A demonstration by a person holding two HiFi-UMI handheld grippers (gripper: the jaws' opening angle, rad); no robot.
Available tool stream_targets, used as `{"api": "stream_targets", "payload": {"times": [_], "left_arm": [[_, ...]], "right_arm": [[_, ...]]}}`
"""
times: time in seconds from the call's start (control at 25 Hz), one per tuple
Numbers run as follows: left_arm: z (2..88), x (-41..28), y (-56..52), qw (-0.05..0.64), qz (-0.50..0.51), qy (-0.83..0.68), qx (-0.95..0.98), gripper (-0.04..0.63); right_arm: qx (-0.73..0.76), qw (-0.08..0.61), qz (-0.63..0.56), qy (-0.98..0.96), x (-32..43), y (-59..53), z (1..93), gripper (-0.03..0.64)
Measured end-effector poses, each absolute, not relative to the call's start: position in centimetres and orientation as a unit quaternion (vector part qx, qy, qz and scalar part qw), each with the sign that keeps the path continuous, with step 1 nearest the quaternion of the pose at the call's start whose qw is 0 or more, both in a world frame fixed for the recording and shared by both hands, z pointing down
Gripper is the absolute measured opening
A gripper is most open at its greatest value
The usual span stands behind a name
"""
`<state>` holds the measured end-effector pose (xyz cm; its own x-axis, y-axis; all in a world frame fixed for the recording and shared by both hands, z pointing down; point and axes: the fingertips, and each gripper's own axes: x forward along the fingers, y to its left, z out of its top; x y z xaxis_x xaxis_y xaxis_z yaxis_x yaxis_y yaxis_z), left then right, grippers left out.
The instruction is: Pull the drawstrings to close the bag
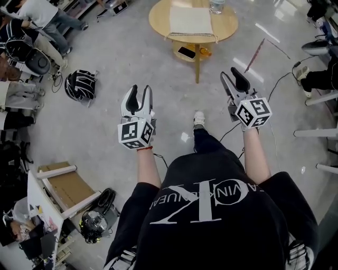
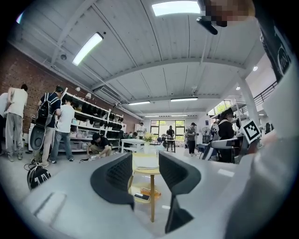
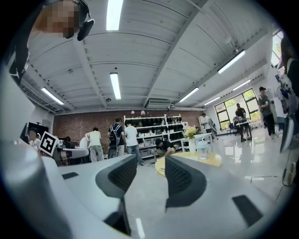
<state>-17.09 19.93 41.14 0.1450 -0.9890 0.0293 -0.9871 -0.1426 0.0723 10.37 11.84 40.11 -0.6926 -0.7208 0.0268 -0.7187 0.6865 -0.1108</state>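
A cream cloth bag (image 1: 190, 21) lies flat on the round wooden table (image 1: 161, 18) at the top of the head view, its drawstrings hanging over the near edge. Both grippers hover well short of the table, above the floor. My left gripper (image 1: 138, 94) is open with nothing between its jaws; in the left gripper view (image 2: 145, 164) the table (image 2: 145, 171) shows through the gap. My right gripper (image 1: 232, 78) is open and empty too; in the right gripper view (image 3: 150, 172) the table (image 3: 212, 160) sits to the right of its jaws.
A phone (image 1: 186, 52) and an orange item (image 1: 205, 51) rest on the table's lower shelf, a clear bottle (image 1: 216, 5) on top. A black backpack (image 1: 80, 84) lies on the floor at left, a cardboard box (image 1: 66, 187) nearer. People stand by shelves (image 3: 154, 126).
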Motion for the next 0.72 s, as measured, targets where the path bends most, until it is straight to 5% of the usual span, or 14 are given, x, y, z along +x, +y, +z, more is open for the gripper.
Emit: {"api": "stream_targets", "payload": {"times": [0.72], "left_arm": [[43.6,-16.2,-0.4,0.074,0.013,-0.630,0.773,0.183]], "right_arm": [[-0.374,-0.044,-0.104,0.921,8.6,-7.2,44.4,0.153]]}}
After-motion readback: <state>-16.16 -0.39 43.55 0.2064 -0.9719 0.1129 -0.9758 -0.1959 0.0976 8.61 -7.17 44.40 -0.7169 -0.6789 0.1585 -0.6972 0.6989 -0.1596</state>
